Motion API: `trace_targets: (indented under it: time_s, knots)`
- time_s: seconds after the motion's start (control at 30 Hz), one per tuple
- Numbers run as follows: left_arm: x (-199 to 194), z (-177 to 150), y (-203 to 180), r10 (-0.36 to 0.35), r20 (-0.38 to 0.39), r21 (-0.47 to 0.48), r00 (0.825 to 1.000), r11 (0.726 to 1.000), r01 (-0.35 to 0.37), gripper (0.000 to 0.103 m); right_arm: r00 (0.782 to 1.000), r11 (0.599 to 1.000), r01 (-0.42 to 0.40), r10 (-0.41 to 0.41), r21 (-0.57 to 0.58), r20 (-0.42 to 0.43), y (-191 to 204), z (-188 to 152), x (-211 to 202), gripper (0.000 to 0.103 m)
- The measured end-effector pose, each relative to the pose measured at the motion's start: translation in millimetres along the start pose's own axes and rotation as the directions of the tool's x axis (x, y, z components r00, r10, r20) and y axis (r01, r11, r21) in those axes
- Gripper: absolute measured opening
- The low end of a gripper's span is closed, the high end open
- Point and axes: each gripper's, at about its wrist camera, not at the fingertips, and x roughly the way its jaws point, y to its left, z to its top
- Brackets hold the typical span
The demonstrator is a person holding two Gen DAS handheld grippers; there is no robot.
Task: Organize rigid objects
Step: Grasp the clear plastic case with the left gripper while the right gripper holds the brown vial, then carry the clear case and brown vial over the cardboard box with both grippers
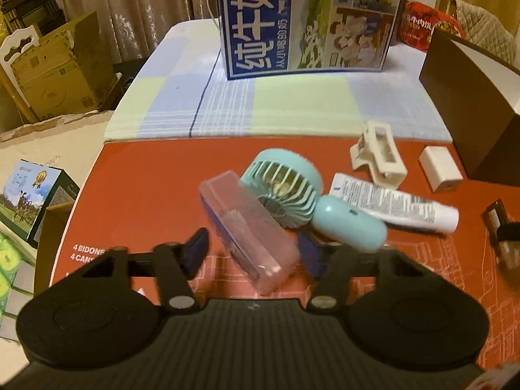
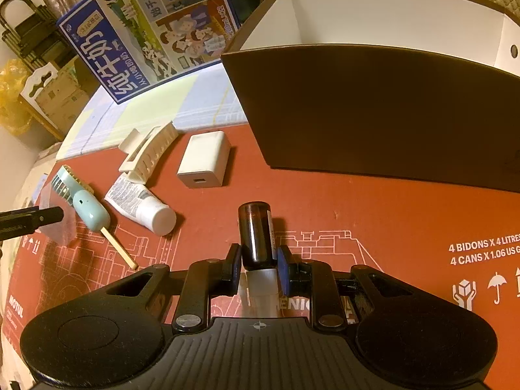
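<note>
Red cardboard sheet (image 2: 373,214), bearing teal fan (image 1: 286,191), hair claw (image 1: 378,154), white tube (image 1: 393,203), charger (image 2: 204,159), dark box (image 2: 390,113)

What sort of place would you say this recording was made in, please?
Probably a lived-in home room: lace curtains, stacked cardboard boxes, and a milk carton on a checked tablecloth.

Left gripper (image 1: 252,253) jaws spread wide; right gripper (image 2: 258,265) jaws seemingly clamped.
</note>
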Motion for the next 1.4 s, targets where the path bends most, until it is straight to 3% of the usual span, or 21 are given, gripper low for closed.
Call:
trace_targets:
  time_s: [0.03,0.13,0.27,0.4,0.5,0.67,0.83,0.97,1.1,1.4]
  knots:
    - [0.5,-1.1,3.4,-0.006,-0.011,0.003,1.000,1.000,0.006,0.038,1.000,1.000,-0.003,0.003,-0.002,-0.002,0.1,-0.1,0.3,0.020]
    - [-2.1,-6.9,12.7,-0.005,-0.026,0.008,1.000,1.000,0.005,0.033,1.000,1.000,-0.006,0.006,-0.005,-0.011,0.3,0.0,2.4,0.020]
    - [-7.6,-10.7,17.7,0.004,-0.036,0.034,0.999,0.999,-0.002,0.035,1.000,1.000,-0.007,0.007,-0.017,-0.015,2.2,0.3,5.0,0.020]
    - [-6.4,-5.3,14.8,0.018,-0.020,0.063,1.000,0.998,-0.016,0.048,1.000,0.999,0.000,-0.001,-0.035,-0.028,5.9,3.0,9.5,0.021]
    - [-1.6,1.2,11.7,0.023,-0.012,0.073,1.000,0.997,-0.022,0.048,0.999,0.998,0.010,-0.013,-0.065,-0.038,10.2,3.7,12.9,0.024]
    - [7.6,9.9,13.5,0.040,-0.024,0.059,0.999,0.998,-0.039,0.045,0.999,0.993,0.029,-0.034,-0.118,-0.038,16.5,3.3,15.3,0.029]
    - [12.1,11.9,17.4,0.054,-0.035,0.059,0.998,0.997,-0.052,0.027,0.999,0.992,0.040,-0.044,-0.120,-0.029,19.0,3.5,17.5,0.029]
    - [9.7,6.5,17.5,0.062,-0.035,0.063,0.997,0.996,-0.060,0.027,0.998,0.989,0.061,-0.064,-0.136,-0.021,23.7,4.0,19.7,0.028]
    - [5.0,0.8,15.2,0.064,-0.037,0.068,0.997,0.996,-0.062,0.027,0.997,0.985,0.070,-0.075,-0.158,-0.024,27.2,3.9,20.9,0.020]
    - [-8.5,-13.6,8.7,0.054,-0.051,0.065,0.997,0.997,-0.051,0.027,0.997,0.985,0.060,-0.067,-0.160,-0.034,27.3,0.4,16.7,0.020]
